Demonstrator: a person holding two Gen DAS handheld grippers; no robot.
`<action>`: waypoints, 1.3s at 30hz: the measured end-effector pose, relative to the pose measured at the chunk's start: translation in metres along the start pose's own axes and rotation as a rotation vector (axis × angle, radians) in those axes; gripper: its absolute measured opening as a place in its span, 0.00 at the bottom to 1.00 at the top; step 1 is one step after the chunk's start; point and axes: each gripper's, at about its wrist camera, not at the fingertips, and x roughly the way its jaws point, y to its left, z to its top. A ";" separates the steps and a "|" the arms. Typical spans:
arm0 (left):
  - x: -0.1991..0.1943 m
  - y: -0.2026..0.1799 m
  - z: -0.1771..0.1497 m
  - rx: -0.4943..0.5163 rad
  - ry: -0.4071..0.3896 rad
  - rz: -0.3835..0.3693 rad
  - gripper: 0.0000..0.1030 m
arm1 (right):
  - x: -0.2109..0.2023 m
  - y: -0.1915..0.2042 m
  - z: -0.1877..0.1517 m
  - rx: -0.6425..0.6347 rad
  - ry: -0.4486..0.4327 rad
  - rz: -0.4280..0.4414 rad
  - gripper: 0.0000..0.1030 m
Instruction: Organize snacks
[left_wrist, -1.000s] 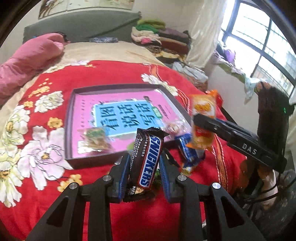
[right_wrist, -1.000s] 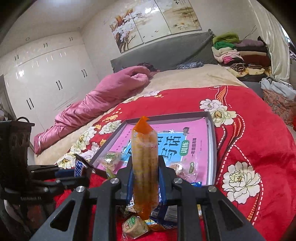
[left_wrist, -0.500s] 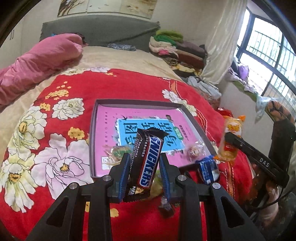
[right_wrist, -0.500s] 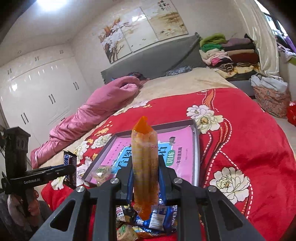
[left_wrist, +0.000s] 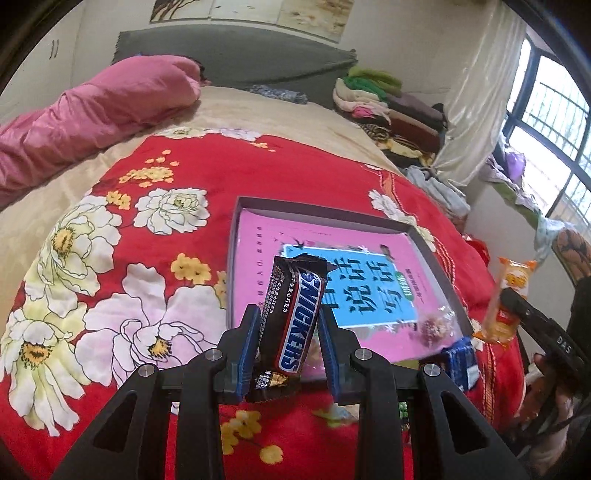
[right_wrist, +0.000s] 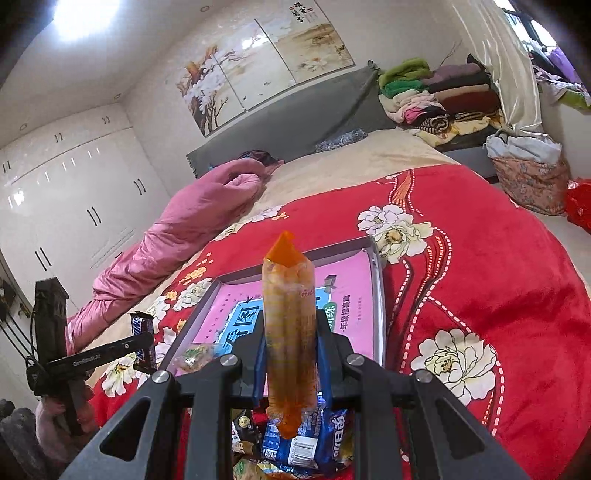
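Observation:
My left gripper is shut on a brown Snickers bar, held upright above the near edge of a grey shallow box lined with a pink and blue booklet. My right gripper is shut on a long orange snack pack, standing upright over a heap of loose snacks. The left wrist view shows the right gripper with the orange pack at the far right. The right wrist view shows the left gripper with the Snickers bar at the left. Two wrapped snacks lie inside the box.
A red flowered blanket covers the bed. A pink quilt lies rolled at the far left, folded clothes are stacked at the head. A blue snack pack lies just outside the box's near corner. White wardrobes line the wall.
The left gripper has moved left with the Snickers bar, so the box sits further right in its view. The right gripper has shifted a little and rolled, still holding the orange pack.

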 end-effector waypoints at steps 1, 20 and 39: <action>0.002 0.002 0.000 -0.006 -0.001 -0.002 0.31 | 0.001 0.000 0.001 0.002 -0.002 -0.003 0.23; 0.037 0.021 -0.004 0.019 0.042 0.002 0.31 | 0.044 0.032 -0.006 0.011 0.055 -0.064 0.23; 0.053 0.020 -0.008 0.018 0.089 -0.077 0.31 | 0.086 0.045 -0.020 0.085 0.138 -0.096 0.23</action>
